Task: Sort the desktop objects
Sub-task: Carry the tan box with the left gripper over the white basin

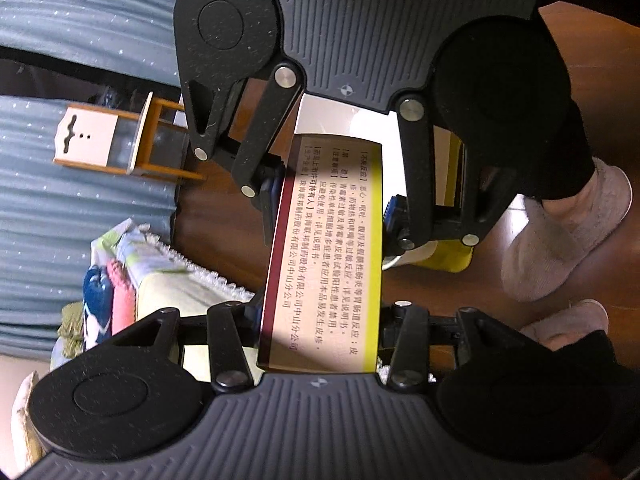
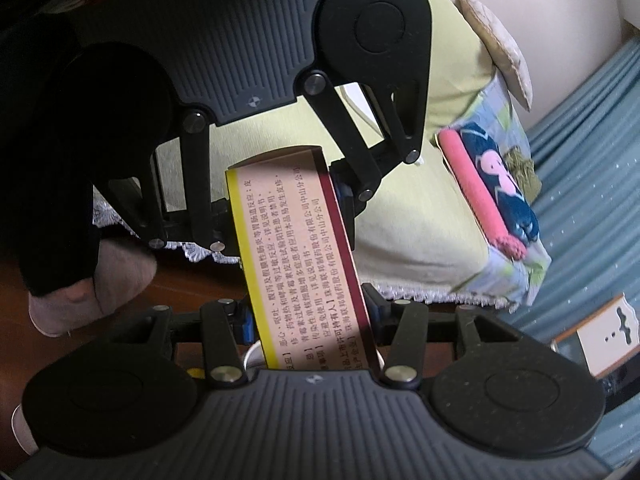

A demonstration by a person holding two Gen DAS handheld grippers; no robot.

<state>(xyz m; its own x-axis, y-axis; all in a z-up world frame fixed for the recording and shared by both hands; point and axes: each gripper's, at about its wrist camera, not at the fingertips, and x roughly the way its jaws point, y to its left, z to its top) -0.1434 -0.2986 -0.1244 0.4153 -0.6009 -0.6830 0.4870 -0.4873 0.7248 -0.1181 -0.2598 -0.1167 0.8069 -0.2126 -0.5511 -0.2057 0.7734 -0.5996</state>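
We grip a flat medicine box at both ends: our left hand-held gripper and right hand-held gripper are each clamped across it. It is tan with black Chinese print, yellow and maroon edge bands, held above the wooden floor beside a bed.

Medicine box: matt printed card. Left gripper and right gripper: matt ribbed blk plastic w/ shiny metal pins. Floor: glossy wood. Slippers: fuzzy cloth.
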